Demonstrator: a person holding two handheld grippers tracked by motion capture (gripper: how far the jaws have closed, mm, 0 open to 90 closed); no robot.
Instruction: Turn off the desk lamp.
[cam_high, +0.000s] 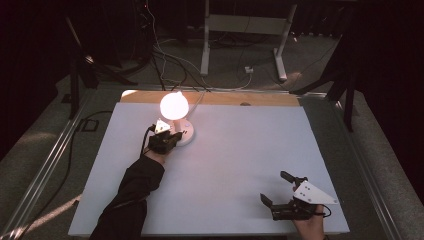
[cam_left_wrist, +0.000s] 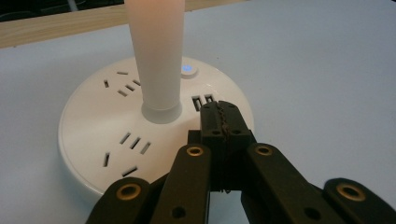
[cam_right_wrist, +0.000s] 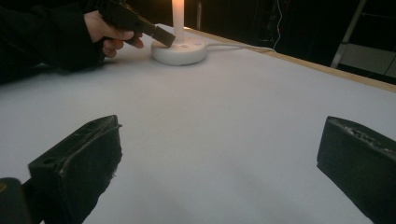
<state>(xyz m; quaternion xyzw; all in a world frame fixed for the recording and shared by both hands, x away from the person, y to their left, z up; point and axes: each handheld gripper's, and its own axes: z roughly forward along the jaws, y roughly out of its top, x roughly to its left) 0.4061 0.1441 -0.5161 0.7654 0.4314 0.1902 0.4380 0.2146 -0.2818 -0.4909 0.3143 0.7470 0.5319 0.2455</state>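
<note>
Left hand-held gripper (cam_high: 176, 135), jaws closed, touches lit lamp base (cam_left_wrist: 93, 135); right hand-held gripper (cam_high: 281, 191) gapes empty.

The glowing white globe lamp on a round white socket base (cam_left_wrist: 116, 135) is cut off above its stem in both gripper views. In the high view, the left gripper (cam_high: 172, 137) hides part of that base, and the right hand (cam_high: 310, 226) runs off the bottom edge.

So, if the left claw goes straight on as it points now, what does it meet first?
Probably the lamp's white stem: the shut left claw is already over the round base, pointing near the stem, though depth is unclear.
</note>
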